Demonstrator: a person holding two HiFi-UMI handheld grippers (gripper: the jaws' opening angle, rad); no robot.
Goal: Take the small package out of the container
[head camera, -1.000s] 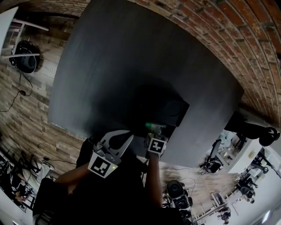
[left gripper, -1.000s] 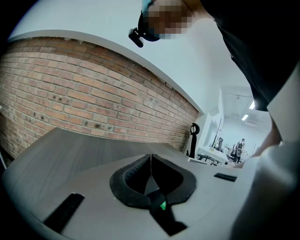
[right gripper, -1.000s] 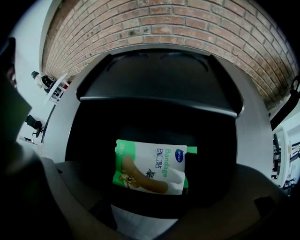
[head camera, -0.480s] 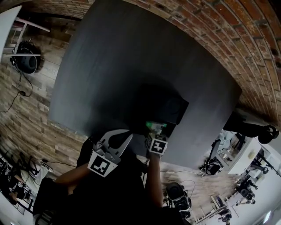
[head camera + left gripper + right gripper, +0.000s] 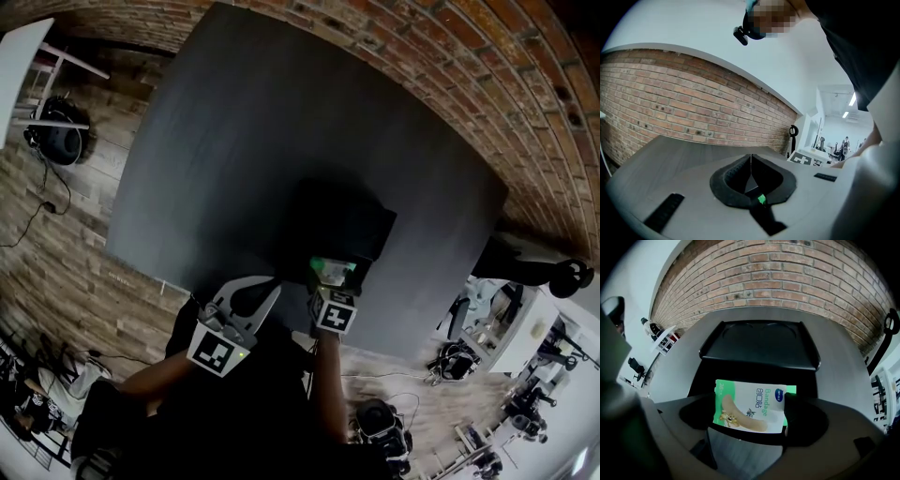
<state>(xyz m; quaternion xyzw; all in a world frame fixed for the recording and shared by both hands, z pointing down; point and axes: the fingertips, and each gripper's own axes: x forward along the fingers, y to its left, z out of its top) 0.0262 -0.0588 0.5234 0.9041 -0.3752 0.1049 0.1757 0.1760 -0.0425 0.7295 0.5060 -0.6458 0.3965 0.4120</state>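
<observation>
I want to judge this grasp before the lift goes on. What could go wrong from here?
1. The right gripper is shut on the thin, flat bandage package; such a pack may buckle or slip out.
2. The package hangs close to the black container's near rim, so it might catch there or drop back in.
3. The left gripper is shut and away from the container, so nothing steadies it.

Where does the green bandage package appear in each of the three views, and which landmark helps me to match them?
Head view: the bandage package is below the centre, at the near edge of the black container.
Left gripper view: not in it.
Right gripper view: lower centre, between the jaws, in front of the black container.
Shared landmark: the brick wall.
</observation>
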